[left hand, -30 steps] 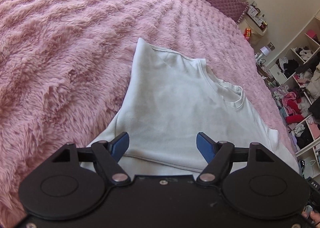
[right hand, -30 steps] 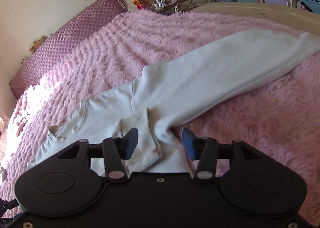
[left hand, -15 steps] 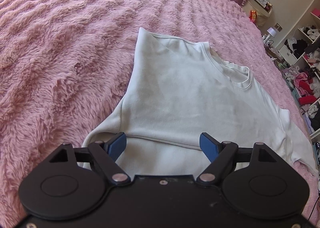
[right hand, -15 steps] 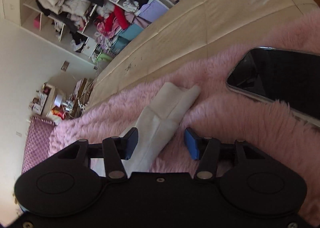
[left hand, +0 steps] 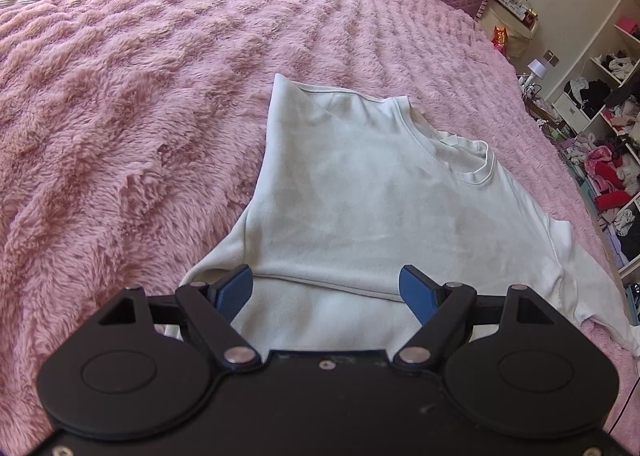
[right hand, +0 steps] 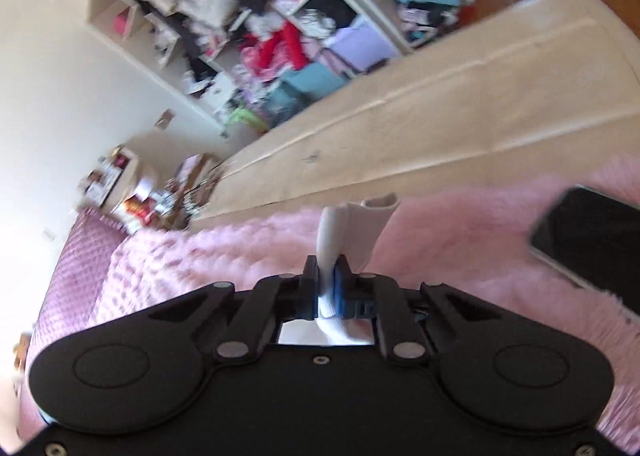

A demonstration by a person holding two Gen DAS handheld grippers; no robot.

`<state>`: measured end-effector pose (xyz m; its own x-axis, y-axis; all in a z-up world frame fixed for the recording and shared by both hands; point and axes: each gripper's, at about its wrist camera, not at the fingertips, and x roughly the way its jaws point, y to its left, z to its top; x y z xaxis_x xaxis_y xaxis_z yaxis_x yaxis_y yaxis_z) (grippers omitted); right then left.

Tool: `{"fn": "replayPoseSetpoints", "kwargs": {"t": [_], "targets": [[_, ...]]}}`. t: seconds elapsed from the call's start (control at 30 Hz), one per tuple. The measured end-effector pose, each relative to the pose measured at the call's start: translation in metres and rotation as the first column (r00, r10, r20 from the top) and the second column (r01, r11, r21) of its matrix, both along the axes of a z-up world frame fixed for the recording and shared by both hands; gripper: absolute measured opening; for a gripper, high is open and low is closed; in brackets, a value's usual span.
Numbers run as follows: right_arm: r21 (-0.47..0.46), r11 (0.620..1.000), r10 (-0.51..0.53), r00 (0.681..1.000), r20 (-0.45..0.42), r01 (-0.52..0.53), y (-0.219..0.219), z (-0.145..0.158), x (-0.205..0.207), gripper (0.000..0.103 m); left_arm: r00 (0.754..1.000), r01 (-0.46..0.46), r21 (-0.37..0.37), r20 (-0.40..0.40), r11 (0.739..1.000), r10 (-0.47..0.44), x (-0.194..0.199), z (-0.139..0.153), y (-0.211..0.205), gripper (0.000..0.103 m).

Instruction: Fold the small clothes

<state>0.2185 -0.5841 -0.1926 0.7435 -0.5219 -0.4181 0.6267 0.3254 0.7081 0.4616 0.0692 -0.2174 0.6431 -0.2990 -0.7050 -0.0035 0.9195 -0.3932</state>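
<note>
White sweatshirt [left hand: 360,207] lies flat on pink fluffy blanket [left hand: 120,115] covering the bed, one side folded inward. Left gripper [left hand: 326,288] hovers over its near edge, jaws released, nothing between them. Right gripper [right hand: 328,276]: jaws closing, clenched on sleeve cuff [right hand: 352,228]. Dark phone [right hand: 588,240] beside cuff. No legible writing anywhere.
</note>
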Motion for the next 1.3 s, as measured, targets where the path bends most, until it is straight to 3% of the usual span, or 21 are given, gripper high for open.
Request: {"fn": "replayPoseSetpoints", "kwargs": {"t": [0.1, 0.17, 0.27, 0.33, 0.37, 0.4, 0.43, 0.47, 0.53, 0.57, 0.63, 0.7, 0.83, 0.9, 0.97, 1.07, 1.13, 1.17, 1.2, 1.3], "targets": [[-0.130, 0.968, 0.227, 0.971, 0.080, -0.215, 0.059, 0.059, 0.031, 0.007, 1.000, -0.002, -0.022, 0.013, 1.000, 0.002, -0.005, 0.005, 0.007, 0.080], [-0.193, 0.915, 0.380, 0.916, 0.126, -0.353, 0.112, 0.085, 0.059, 0.007, 1.000, 0.001, -0.052, 0.016, 0.999, 0.000, -0.009, 0.008, 0.011, 0.080], [-0.247, 0.786, 0.612, 0.771, 0.176, -0.567, 0.210, 0.111, 0.107, 0.007, 1.000, 0.000, -0.095, 0.025, 0.995, 0.002, -0.018, 0.014, 0.015, 0.080], [-0.256, 0.675, 0.737, 0.650, 0.187, -0.692, 0.287, 0.111, 0.135, 0.011, 1.000, 0.001, -0.111, 0.030, 0.994, 0.002, -0.023, 0.015, 0.016, 0.080], [-0.240, 0.624, 0.781, 0.599, 0.177, -0.743, 0.322, 0.105, 0.147, 0.017, 1.000, -0.001, -0.118, 0.029, 0.993, 0.004, -0.027, 0.016, 0.016, 0.080], [-0.222, 0.576, 0.817, 0.552, 0.167, -0.786, 0.354, 0.097, 0.159, 0.043, 1.000, -0.002, -0.123, 0.026, 0.992, 0.006, -0.029, 0.015, 0.017, 0.080], [-0.200, 0.542, 0.840, 0.525, 0.138, -0.816, 0.381, 0.089, 0.168, 0.059, 1.000, -0.008, -0.124, 0.020, 0.992, 0.010, -0.030, 0.014, 0.018, 0.080], [-0.169, 0.529, 0.849, 0.520, 0.098, -0.831, 0.402, 0.078, 0.173, 0.069, 1.000, -0.015, -0.128, 0.011, 0.992, 0.017, -0.030, 0.013, 0.019, 0.081], [-0.116, 0.478, 0.878, 0.476, 0.046, -0.871, 0.424, 0.062, 0.176, 0.067, 1.000, -0.022, -0.149, 0.006, 0.989, 0.024, -0.029, 0.010, 0.023, 0.080], [-0.101, 0.471, 0.882, 0.470, 0.039, -0.876, 0.425, 0.056, 0.173, 0.067, 0.999, -0.031, -0.160, 0.006, 0.987, 0.032, -0.028, 0.008, 0.025, 0.081], [-0.101, 0.502, 0.865, 0.502, 0.024, -0.859, 0.417, 0.047, 0.157, 0.067, 0.998, -0.061, -0.198, 0.000, 0.978, 0.062, -0.022, 0.003, 0.030, 0.080], [-0.095, 0.543, 0.837, 0.547, -0.016, -0.834, 0.399, 0.040, 0.142, 0.067, 0.994, -0.112, -0.279, -0.025, 0.954, 0.110, -0.010, -0.007, 0.036, 0.080], [-0.019, 0.671, 0.739, 0.670, -0.067, -0.742, 0.331, 0.012, 0.116, 0.067, 0.983, -0.182, -0.486, -0.084, 0.855, 0.161, 0.019, -0.029, 0.029, 0.080], [0.038, 0.724, 0.690, 0.720, -0.075, -0.689, 0.300, -0.001, 0.110, 0.067, 0.979, -0.205, -0.519, -0.123, 0.830, 0.164, 0.035, -0.039, 0.015, 0.080], [0.084, 0.742, 0.670, 0.740, -0.056, -0.665, 0.282, -0.014, 0.102, 0.067, 0.971, -0.235, -0.519, -0.163, 0.822, 0.174, 0.050, -0.051, 0.000, 0.078], [0.120, 0.752, 0.657, 0.751, -0.064, -0.648, 0.271, -0.030, 0.094, 0.067, 0.962, -0.274, -0.518, -0.141, 0.810, 0.235, 0.065, -0.058, -0.011, 0.074], [0.147, 0.748, 0.660, 0.749, -0.059, -0.648, 0.270, -0.040, 0.095, 0.067, 0.957, -0.288, -0.547, -0.128, 0.786, 0.262, 0.074, -0.059, -0.012, 0.055], [0.162, 0.748, 0.658, 0.751, -0.054, -0.643, 0.269, -0.044, 0.094, 0.067, 0.962, -0.269, -0.559, -0.109, 0.784, 0.252, 0.080, -0.058, -0.013, 0.008], [0.175, 0.747, 0.657, 0.752, -0.045, -0.642, 0.269, -0.047, 0.095, 0.067, 0.964, -0.262, -0.562, -0.109, 0.785, 0.244, 0.083, -0.056, -0.012, 0.003], [0.200, 0.740, 0.655, 0.755, 0.004, -0.643, 0.269, -0.053, 0.093, 0.067, 0.960, -0.243, -0.586, -0.032, 0.773, 0.277, 0.065, -0.036, -0.005, 0.002]]}}
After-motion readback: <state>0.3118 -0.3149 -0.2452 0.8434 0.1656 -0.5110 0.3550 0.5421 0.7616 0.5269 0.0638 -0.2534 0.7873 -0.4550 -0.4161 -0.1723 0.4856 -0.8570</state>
